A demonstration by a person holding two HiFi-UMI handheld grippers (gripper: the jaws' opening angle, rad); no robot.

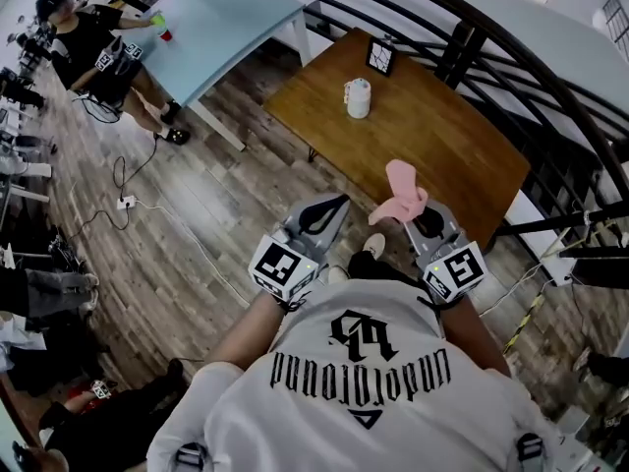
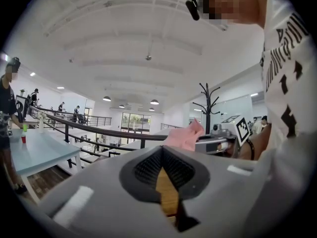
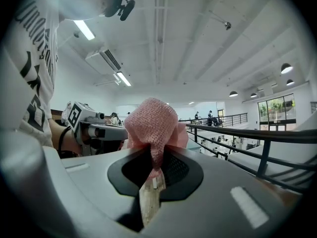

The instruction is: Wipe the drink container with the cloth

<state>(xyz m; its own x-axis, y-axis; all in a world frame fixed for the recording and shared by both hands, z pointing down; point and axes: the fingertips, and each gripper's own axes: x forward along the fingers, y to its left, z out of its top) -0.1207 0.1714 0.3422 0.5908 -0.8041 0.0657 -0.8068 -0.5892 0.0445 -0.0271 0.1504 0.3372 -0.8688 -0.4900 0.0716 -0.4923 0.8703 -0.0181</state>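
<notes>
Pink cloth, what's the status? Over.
Right gripper shut on pink knitted cloth. Left gripper shut, empty. White drink container on brown wooden table, untouched. Nothing in between.

The right gripper (image 3: 151, 175) pinches a pink cloth (image 3: 151, 125), left gripper (image 3: 106, 131) beside.

Container (image 1: 358, 97) on table (image 1: 447, 146); nearer, cloth (image 1: 402, 191) in right tongs (image 1: 414, 214), left tongs (image 1: 332, 205) alongside.

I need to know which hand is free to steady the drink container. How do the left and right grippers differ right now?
1. The right gripper is shut on the pink cloth; the left gripper is shut on nothing.
2. Cloth bunches above the right gripper's jaws; the left gripper's tip is bare.
Shared: both are held level before the person, away from the drink container on the wooden table.
</notes>
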